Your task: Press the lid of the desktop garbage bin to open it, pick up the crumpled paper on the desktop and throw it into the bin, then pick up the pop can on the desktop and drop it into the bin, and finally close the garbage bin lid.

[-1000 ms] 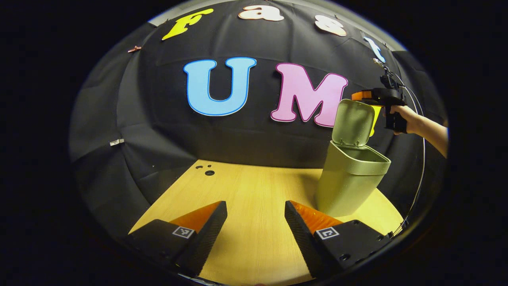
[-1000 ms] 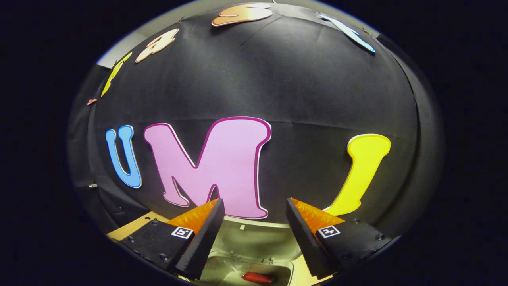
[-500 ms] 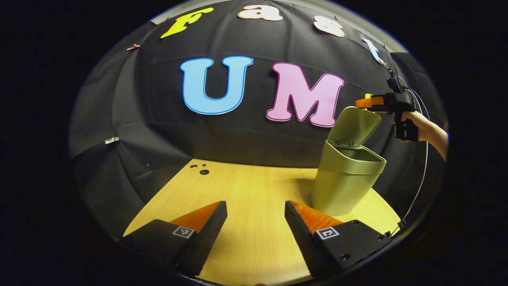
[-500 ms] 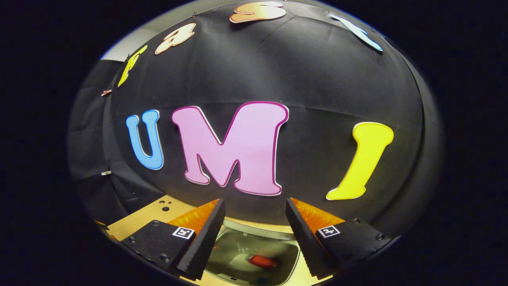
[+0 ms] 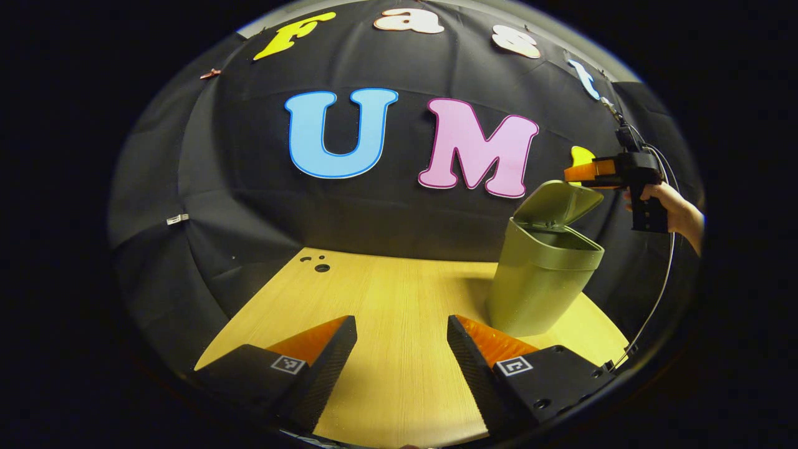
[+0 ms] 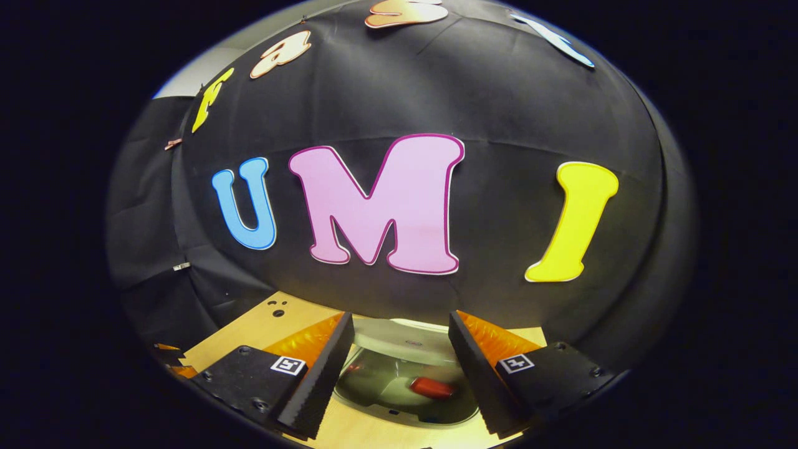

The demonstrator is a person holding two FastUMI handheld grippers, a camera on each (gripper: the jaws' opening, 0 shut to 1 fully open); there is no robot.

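An olive-green garbage bin (image 5: 537, 284) stands on the wooden desktop (image 5: 386, 324) at the right. Its lid (image 5: 556, 202) is tilted partly down over the mouth. My right gripper (image 5: 589, 173) hovers just above and behind the lid, held by a hand (image 5: 676, 212). In the right gripper view the open right gripper (image 6: 399, 358) looks down over the lid (image 6: 405, 333) into the bin (image 6: 399, 418), where a red pop can (image 6: 431, 388) lies. My left gripper (image 5: 402, 349) is open low over the desktop, with nothing between its fingers.
Small holes (image 5: 320, 267) mark the desktop's far left corner. A cable (image 5: 661, 293) hangs down from the right gripper beside the bin. The black cloth wall closes off the back of the desk.
The bin lid has swung down from nearly upright to a low tilt. The right gripper has come down and back with it, so more of the bin's inside shows between its fingers.
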